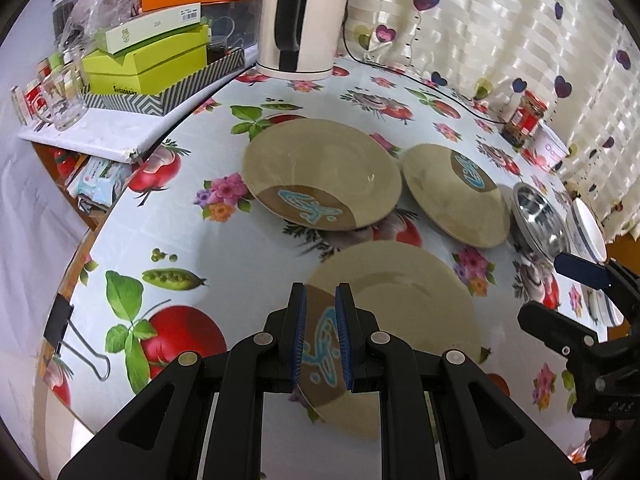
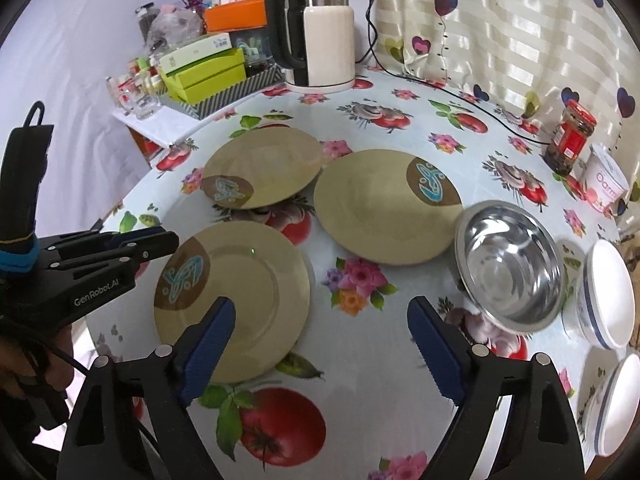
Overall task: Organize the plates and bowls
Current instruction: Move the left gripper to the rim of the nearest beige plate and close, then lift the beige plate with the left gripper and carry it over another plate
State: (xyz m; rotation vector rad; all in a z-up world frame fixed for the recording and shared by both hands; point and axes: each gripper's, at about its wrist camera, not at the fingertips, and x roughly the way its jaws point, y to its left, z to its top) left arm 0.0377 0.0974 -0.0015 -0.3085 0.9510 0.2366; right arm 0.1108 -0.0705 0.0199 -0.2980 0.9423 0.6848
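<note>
Left fingers (image 1: 321, 332) clamping plate (image 1: 400, 320) rim.

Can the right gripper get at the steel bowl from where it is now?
Probably yes. The right gripper is open and holds nothing, and the steel bowl sits just ahead to its right with only bare tablecloth between. The white bowls crowd the bowl's far side, so the near rim looks easiest.
</note>
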